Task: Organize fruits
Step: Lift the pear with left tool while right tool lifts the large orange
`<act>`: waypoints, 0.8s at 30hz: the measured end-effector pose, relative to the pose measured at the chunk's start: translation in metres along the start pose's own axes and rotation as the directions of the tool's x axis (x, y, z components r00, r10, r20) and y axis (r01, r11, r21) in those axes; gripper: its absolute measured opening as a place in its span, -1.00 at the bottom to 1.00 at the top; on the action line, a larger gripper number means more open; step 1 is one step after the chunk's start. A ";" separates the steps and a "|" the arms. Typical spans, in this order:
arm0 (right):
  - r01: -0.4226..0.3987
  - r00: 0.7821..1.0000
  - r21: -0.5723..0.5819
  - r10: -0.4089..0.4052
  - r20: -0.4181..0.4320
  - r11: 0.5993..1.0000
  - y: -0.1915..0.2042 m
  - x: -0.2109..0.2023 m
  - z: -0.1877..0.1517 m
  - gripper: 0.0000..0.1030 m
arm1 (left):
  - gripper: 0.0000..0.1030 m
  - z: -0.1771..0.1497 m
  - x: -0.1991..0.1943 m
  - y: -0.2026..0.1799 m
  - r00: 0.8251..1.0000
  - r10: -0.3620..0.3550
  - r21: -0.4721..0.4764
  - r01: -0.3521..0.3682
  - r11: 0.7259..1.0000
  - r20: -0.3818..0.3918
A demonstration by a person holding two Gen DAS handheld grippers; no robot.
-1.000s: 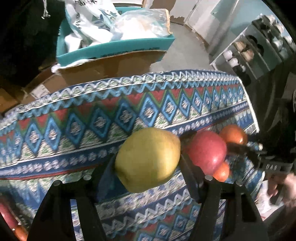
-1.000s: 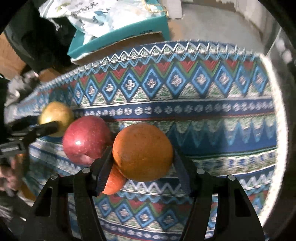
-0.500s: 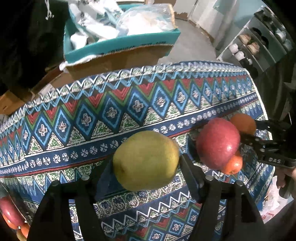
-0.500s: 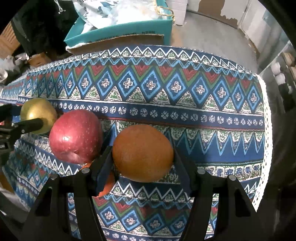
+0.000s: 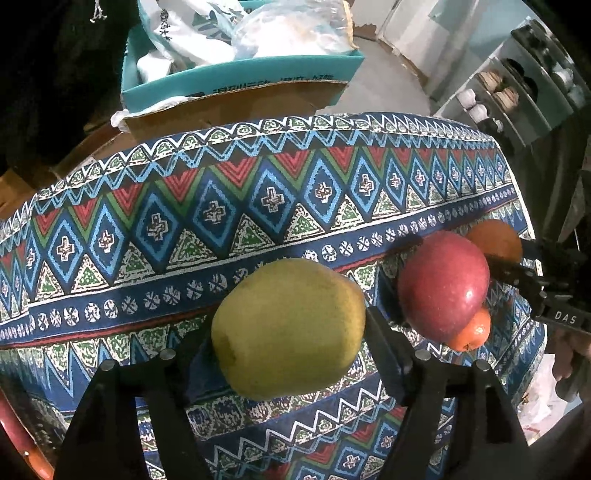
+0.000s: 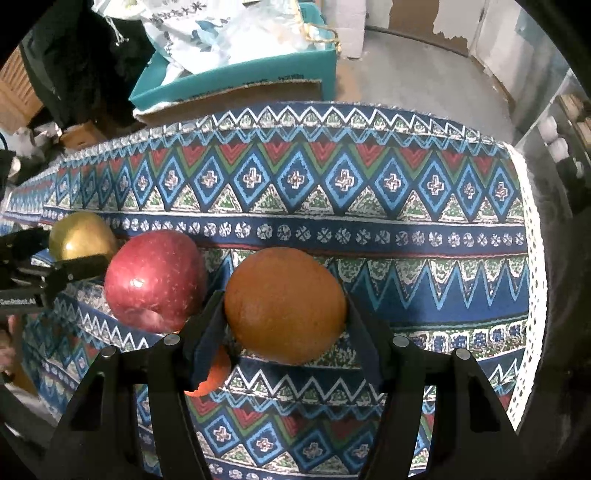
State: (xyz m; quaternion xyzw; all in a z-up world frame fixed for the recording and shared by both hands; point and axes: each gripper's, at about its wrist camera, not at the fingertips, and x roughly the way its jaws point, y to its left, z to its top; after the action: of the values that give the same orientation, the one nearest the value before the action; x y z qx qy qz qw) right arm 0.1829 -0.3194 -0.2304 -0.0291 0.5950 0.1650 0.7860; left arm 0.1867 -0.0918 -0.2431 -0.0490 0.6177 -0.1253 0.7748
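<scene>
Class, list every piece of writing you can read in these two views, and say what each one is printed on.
"DAS": on the right gripper body.
"GenRobot.AI": on the left gripper body.
Print on the teal box front: too blurred to read.
Print on the white bag in it: too small to read.

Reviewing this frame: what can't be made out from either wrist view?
- Small orange fruit: right wrist view, mostly behind the right gripper finger; left wrist view, half behind the red apple.
- Whether the yellow-green pear and orange touch the tablecloth: undersides hidden.
- Left gripper pad contact: covered by the pear.
- Shelf items: too small.
</scene>
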 end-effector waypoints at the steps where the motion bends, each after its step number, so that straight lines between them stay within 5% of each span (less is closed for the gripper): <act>1: -0.003 1.000 0.002 0.003 0.007 1.000 0.000 -0.003 0.000 0.24 | 0.44 -0.001 -0.001 0.000 1.000 -0.001 -0.001 0.001 1.000 0.000; 24: -0.116 0.979 0.005 0.113 0.169 0.993 0.036 -0.086 -0.007 0.24 | 0.34 -0.038 -0.084 -0.009 0.994 -0.035 0.013 0.033 0.999 0.107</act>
State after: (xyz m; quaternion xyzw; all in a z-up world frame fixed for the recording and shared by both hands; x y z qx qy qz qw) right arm 0.1451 -0.3067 -0.1461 0.0248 0.5285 0.2075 0.8228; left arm 0.1319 -0.0762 -0.1705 -0.0618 0.5737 -0.1392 0.8048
